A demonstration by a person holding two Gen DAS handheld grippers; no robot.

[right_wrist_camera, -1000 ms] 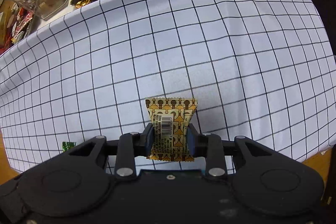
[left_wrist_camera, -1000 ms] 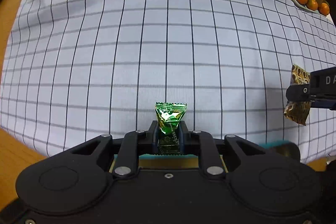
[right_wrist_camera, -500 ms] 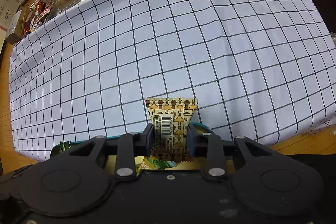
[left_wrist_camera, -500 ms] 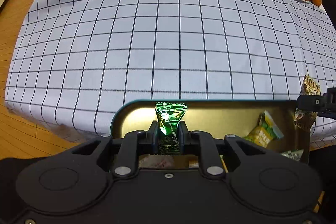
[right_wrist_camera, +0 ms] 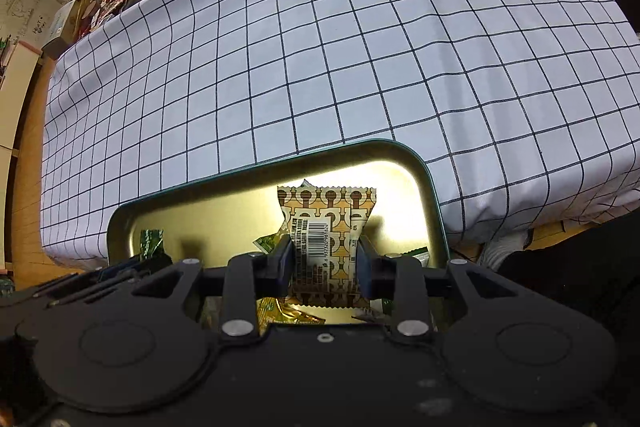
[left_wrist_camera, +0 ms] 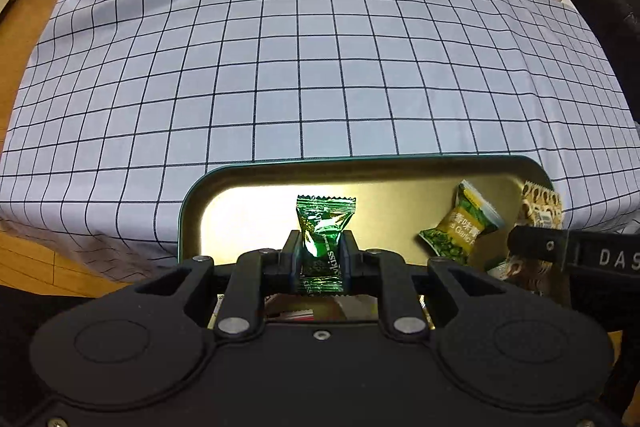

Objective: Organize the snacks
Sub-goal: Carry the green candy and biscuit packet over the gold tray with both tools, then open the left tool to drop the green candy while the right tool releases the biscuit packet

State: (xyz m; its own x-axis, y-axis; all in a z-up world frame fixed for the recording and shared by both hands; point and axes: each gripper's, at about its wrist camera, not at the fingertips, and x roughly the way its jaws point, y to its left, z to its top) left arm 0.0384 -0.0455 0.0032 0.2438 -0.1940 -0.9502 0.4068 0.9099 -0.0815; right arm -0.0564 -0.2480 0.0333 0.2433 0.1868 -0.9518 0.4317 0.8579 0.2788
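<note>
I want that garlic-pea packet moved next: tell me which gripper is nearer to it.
Right. The right gripper hangs just beside the garlic-pea packet, holding the brown snack; the left gripper is farther left, holding the green candy.

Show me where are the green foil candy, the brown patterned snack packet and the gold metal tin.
green foil candy (left_wrist_camera: 325, 227), left wrist view, crinkled middle.
brown patterned snack packet (right_wrist_camera: 326, 227), right wrist view, near barcode.
gold metal tin (left_wrist_camera: 380, 163), left wrist view, far rim.

Tin's (left_wrist_camera: 400, 163) near half hidden behind the left gripper body, packets (right_wrist_camera: 280, 311) beneath mostly covered, print unreadable
</note>
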